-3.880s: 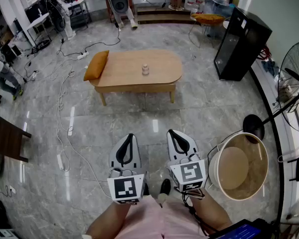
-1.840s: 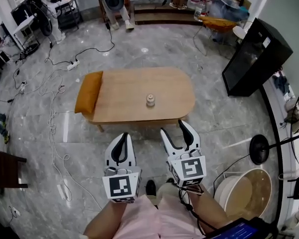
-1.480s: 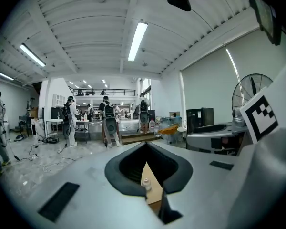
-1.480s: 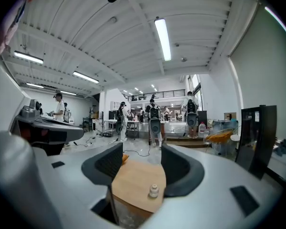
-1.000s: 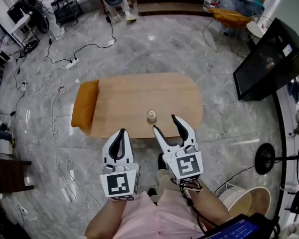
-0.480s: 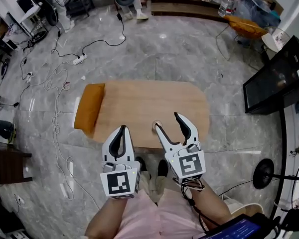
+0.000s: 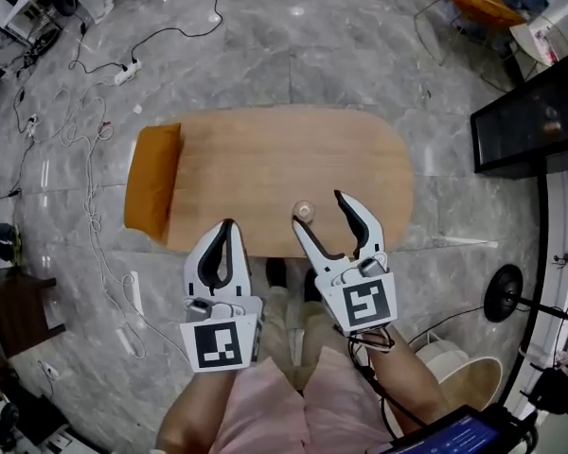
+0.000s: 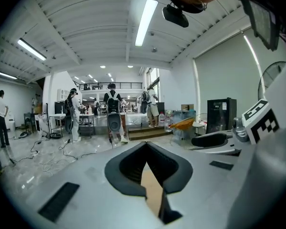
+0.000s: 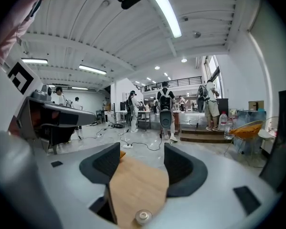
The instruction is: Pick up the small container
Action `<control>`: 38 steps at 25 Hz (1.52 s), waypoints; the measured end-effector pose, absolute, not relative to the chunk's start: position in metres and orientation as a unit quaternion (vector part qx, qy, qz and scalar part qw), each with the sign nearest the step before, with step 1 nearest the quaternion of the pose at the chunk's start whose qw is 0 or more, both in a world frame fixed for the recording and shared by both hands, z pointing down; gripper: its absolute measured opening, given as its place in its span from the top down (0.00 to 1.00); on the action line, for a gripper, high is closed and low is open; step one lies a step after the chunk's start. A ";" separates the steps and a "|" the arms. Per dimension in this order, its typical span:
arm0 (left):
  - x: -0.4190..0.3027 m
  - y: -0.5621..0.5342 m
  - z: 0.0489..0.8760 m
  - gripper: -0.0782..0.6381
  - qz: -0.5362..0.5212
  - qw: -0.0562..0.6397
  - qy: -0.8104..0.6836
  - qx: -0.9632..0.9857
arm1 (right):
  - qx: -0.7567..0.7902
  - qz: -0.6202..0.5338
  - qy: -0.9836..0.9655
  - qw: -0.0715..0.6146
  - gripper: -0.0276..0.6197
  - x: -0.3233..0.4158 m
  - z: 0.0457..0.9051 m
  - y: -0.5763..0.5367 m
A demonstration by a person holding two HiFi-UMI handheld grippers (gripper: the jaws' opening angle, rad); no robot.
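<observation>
Head view: small container (image 7: 304, 210) seen upright on wooden table (image 7: 265, 154), near front edge, just beside one jaw tip of right gripper (image 7: 322, 216). Orange cushion (image 7: 151, 180) laid on table's left end. Left gripper (image 7: 226, 230) held at front edge.

Left gripper view: left gripper (image 8: 145, 144) jaws met at tips, nothing held.

Right gripper view: right gripper (image 9: 140, 159) jaws spread wide, nothing gripped; small container (image 9: 143, 217) seen low in gap.

Head camera high overhead, staring steeply down at worktop (image 7: 265, 159). Cameras on left gripper (image 7: 225, 227) and right gripper (image 7: 320, 212) sit low, facing level along own jaws across room. All three share worktop
</observation>
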State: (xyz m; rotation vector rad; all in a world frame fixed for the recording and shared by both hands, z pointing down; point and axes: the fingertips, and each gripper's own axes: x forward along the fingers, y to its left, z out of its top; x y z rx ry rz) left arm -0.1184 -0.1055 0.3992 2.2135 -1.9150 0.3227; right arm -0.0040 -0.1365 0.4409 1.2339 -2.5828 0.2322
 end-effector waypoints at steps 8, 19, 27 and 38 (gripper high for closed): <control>-0.114 -0.111 0.400 0.87 0.130 0.136 -0.623 0.760 | 0.433 0.089 -0.881 0.171 0.49 -0.003 0.445 -0.135; -0.111 -0.097 0.326 0.87 0.135 0.155 -0.592 0.779 | 0.446 0.118 -0.861 0.216 0.45 0.005 0.387 -0.103; -0.111 -0.090 0.302 0.87 0.159 0.175 -0.580 0.779 | 0.446 0.137 -0.856 0.225 0.41 0.003 0.373 -0.097; -0.116 -0.094 0.271 0.87 0.181 0.189 -0.584 0.769 | 0.456 0.138 -0.847 0.236 0.36 0.009 0.356 -0.103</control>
